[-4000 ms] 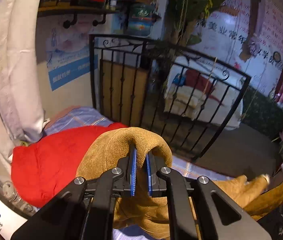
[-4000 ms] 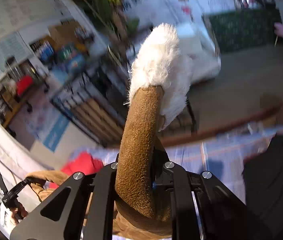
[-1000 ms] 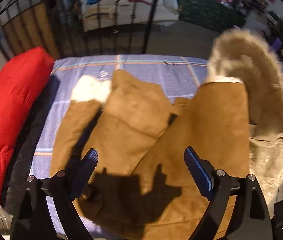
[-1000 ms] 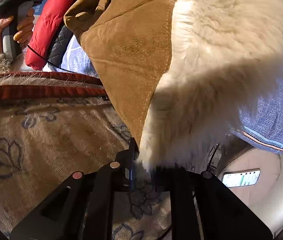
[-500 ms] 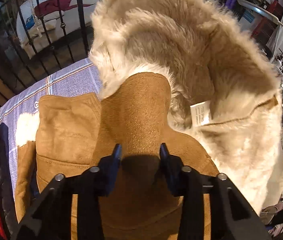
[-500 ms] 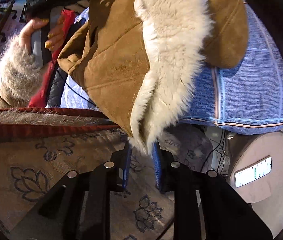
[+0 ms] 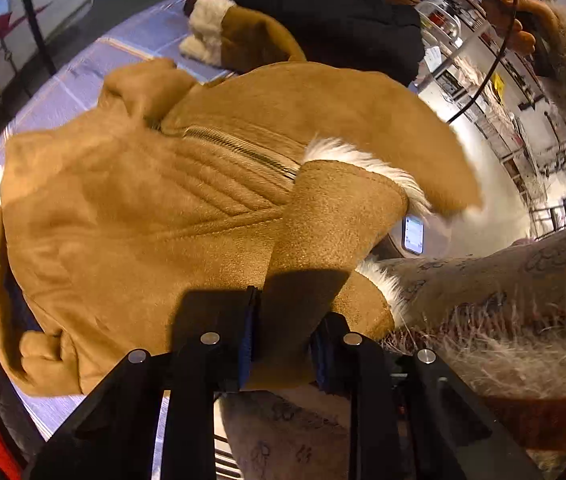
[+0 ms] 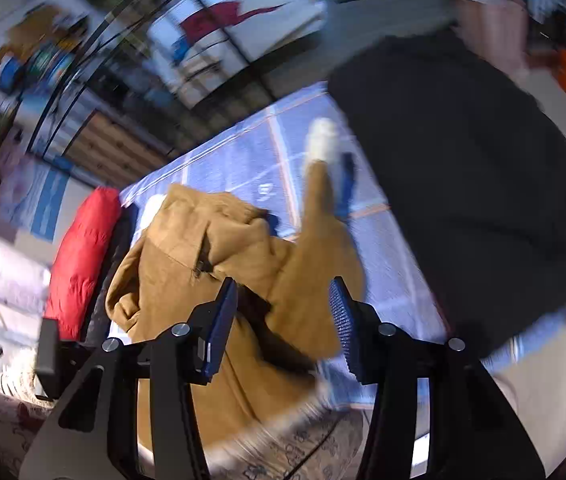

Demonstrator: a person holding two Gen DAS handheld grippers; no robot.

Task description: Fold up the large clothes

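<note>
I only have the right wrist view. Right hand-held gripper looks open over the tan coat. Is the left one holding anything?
Observer: Yes. The left hand-held gripper is shut on a fold of the tan coat at its near edge.
Operator: Is the zipper showing on top?
Observer: Yes, a metal zipper runs diagonally across the upper face in the left wrist view.
Operator: Where does the right sleeve end?
Observer: The fur cuff lies at the far side against a black garment.
Operator: Right gripper confirmed empty?
Observer: Its pads stand apart with nothing between them; right hand-held gripper is open.
</note>
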